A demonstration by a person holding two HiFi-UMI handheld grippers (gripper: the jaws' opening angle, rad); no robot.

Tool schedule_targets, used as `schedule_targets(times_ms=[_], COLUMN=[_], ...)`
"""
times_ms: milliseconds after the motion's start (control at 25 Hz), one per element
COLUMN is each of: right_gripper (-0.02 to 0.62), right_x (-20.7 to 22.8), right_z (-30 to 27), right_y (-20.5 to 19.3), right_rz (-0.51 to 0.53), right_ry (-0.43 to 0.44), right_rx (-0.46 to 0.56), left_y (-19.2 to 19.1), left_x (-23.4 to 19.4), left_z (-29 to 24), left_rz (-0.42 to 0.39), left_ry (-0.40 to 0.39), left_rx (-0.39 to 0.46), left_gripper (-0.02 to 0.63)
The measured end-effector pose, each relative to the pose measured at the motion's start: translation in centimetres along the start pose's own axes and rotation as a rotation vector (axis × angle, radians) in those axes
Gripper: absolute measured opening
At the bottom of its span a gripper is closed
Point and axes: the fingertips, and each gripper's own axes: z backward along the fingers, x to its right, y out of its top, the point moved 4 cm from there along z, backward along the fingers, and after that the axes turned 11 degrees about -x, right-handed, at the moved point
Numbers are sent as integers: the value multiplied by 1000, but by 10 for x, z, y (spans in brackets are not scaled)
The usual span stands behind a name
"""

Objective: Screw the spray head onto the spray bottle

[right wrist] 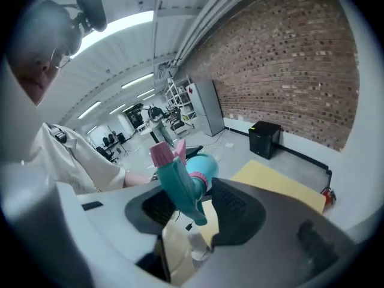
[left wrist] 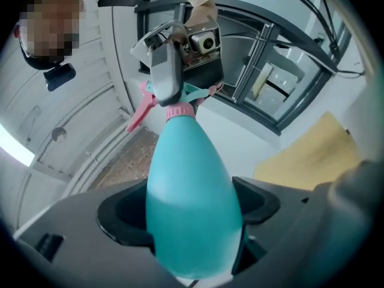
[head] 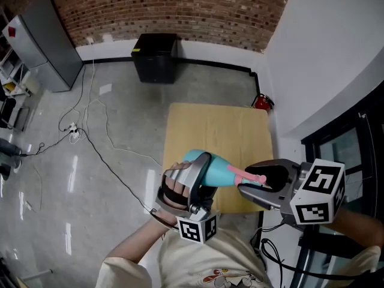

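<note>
A teal spray bottle [head: 217,171] lies roughly level above the near edge of the yellow table [head: 210,131]. My left gripper [head: 204,176] is shut on its body; in the left gripper view the bottle [left wrist: 189,203] fills the space between the jaws. The spray head [head: 243,174], teal with a pink collar, nozzle and trigger, sits on the bottle's neck. My right gripper [head: 249,179] straddles it. In the right gripper view the spray head [right wrist: 180,188] lies close to the left pad, and a gap shows before the right pad.
A black cabinet [head: 156,57] stands against the brick wall beyond the table. A grey metal cabinet [head: 45,44] is at the far left. Cables [head: 90,137] trail over the floor left of the table. A red extinguisher [head: 261,102] sits by the white wall on the right.
</note>
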Motion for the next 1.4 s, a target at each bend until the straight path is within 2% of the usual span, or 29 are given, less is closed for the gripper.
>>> schedule_targets(times_ms=[80, 240, 320, 400, 480, 600, 760, 840, 960, 1040, 1160, 1400], right_gripper=[205, 244, 247, 247, 247, 247, 245, 245, 245, 245, 245, 245], right_x=[-5, -17, -22, -23, -24, -24, -22, -22, -26, -30, -34, -35], right_z=[0, 7, 15, 23, 27, 26, 19, 18, 14, 10, 6, -8], right_y=[2, 8, 11, 10, 8, 2, -8, -8, -6, -2, 2, -8], right_rz=[54, 189, 323, 480, 677, 1035, 1386, 1629, 1989, 2136, 2286, 2370], right_ry=[-19, -92, -179, -306, -439, -630, -763, -866, -1006, -1043, -1050, -946], right_rx=[-13, -20, -32, -77, -109, -129, -144, -129, -69, -36, -41, -95], left_y=[-2, -10, -14, -19, -24, -29, -36, -37, -34, -30, -18, 3], left_x=[2, -2, -4, -5, -5, -5, -8, -13, -19, -21, -20, -13], left_z=[-1, -1, -3, -7, -10, -12, -12, -11, -6, -2, 5, 14], left_rz=[36, 107, 150, 187, 198, 184, 225, 251, 208, 168, 127, 92], left_ry=[-16, -57, -114, -199, -284, -391, -537, -607, -679, -719, -769, -822], left_rx=[0, 0, 4, 15, 35, 68, 91, 110, 154, 184, 221, 267], left_gripper=[423, 423, 423, 423, 423, 423, 423, 423, 423, 423, 423, 423])
